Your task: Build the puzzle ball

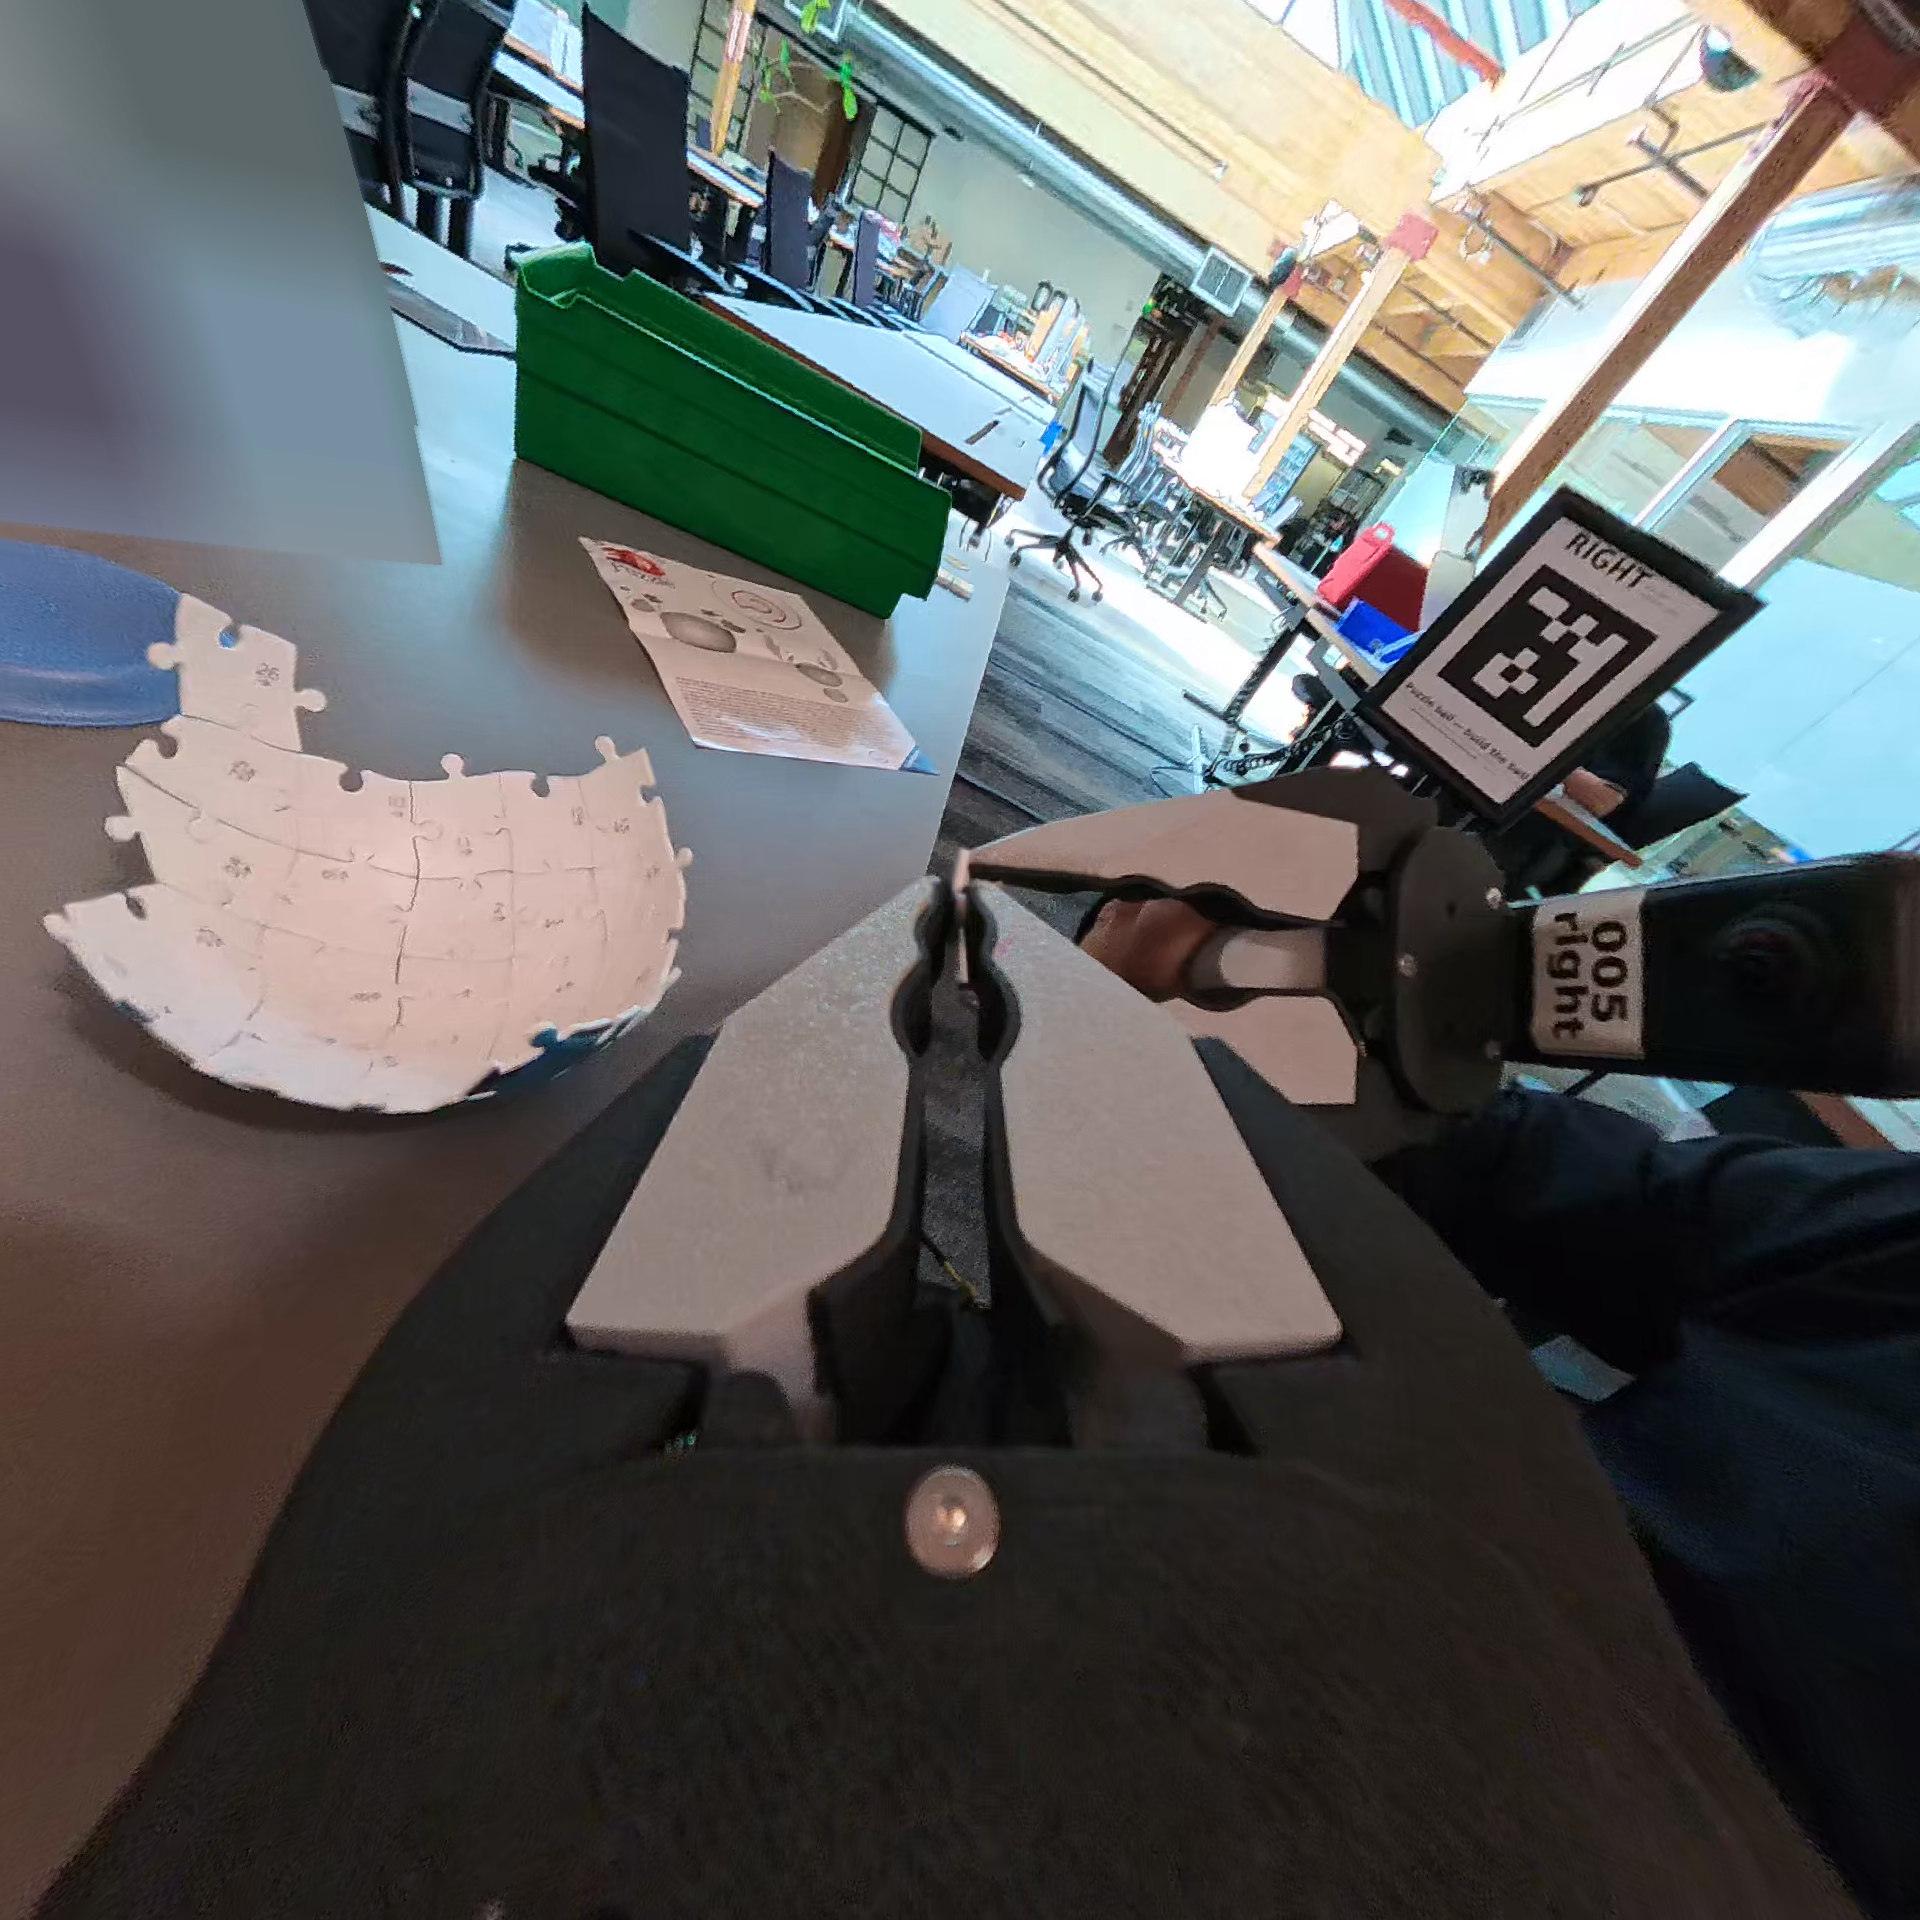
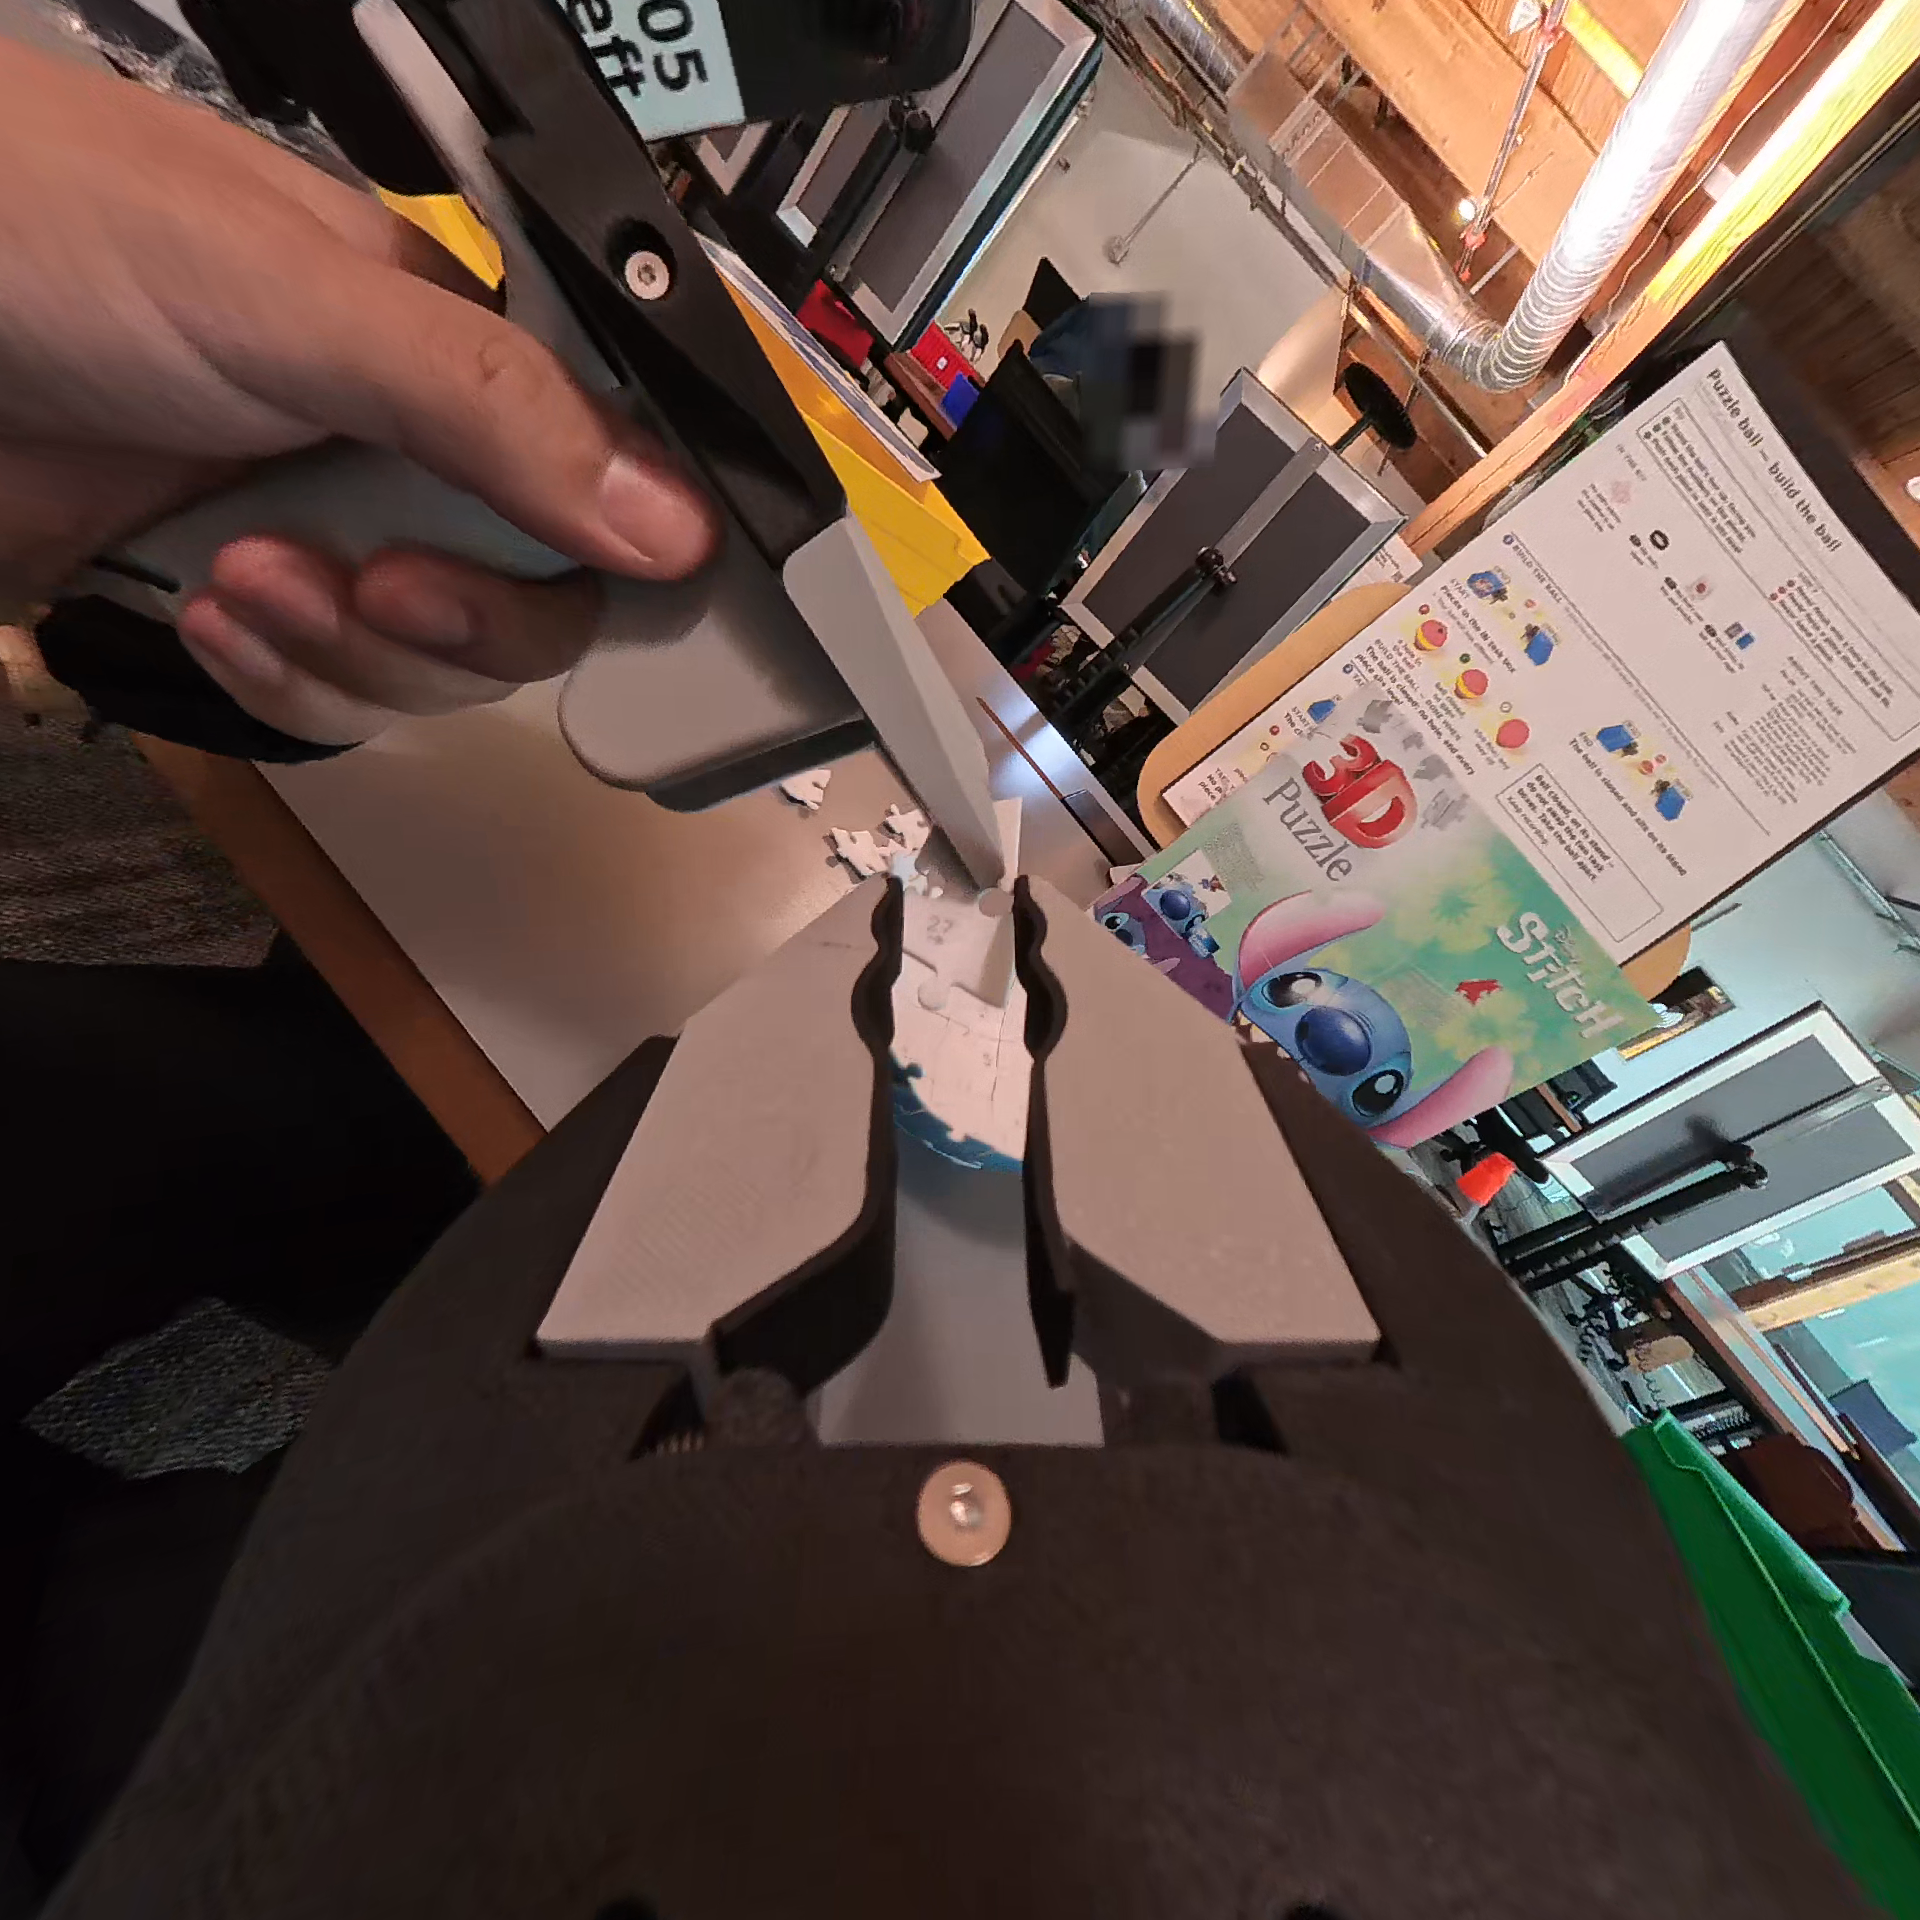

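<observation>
The half-built puzzle ball (image 1: 416,914) is a white shell of joined pieces, lying hollow side up on the grey table (image 1: 312,1247). My left gripper (image 1: 954,894) is shut on a thin white puzzle piece (image 1: 962,920), seen edge-on, held over the table's right edge. My right gripper (image 1: 977,883) comes in from the right, its upper fingertip against that piece. In the right wrist view my right gripper (image 2: 958,888) has its jaws a small way apart, with the left gripper (image 2: 982,857) at its tips. The shell (image 2: 951,1029) shows through the gap.
A blue stand (image 1: 62,644) lies beyond the shell. A leaflet (image 1: 758,665) and green bins (image 1: 717,436) sit farther back. Loose pieces (image 2: 873,847), the puzzle box (image 2: 1382,966) and an instruction sheet (image 2: 1621,644) stand past the grippers. A hand (image 2: 312,416) holds the left gripper. Both grippers' tips are close together, under 4 cm apart.
</observation>
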Demonstrator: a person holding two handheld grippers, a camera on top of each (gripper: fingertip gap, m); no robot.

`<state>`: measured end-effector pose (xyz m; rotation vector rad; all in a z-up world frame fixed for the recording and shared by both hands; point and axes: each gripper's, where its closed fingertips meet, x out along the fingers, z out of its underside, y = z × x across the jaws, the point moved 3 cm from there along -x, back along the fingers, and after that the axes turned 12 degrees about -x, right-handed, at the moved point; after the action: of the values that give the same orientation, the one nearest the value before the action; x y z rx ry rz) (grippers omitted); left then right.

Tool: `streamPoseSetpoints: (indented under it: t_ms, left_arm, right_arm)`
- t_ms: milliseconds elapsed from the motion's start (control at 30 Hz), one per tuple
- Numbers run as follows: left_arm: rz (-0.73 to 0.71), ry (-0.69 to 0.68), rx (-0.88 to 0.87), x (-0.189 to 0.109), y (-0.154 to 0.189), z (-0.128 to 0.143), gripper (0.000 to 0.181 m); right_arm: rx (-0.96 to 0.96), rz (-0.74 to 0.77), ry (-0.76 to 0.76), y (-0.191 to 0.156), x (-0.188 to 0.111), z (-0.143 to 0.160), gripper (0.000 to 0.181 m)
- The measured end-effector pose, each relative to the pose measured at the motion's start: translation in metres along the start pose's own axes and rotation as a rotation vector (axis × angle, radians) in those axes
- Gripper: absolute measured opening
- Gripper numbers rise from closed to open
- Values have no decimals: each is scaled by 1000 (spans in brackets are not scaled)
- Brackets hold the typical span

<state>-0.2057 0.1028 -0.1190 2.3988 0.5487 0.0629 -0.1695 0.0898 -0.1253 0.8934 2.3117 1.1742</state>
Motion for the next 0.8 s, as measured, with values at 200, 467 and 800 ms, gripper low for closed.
streamPoseSetpoints:
  t_ms: [200,467,800]
  left_arm:
    - [-44,-153,129,-1,-3,2,0]
    - [-87,-516,500,2,-12,-3,0]
    - [-2,-618,515,26,-33,-21,0]
  right_arm:
    - [101,-136,77,-5,-4,4,22]
    - [563,-549,224,32,-10,18,21]
    - [579,-770,200,35,36,31,5]
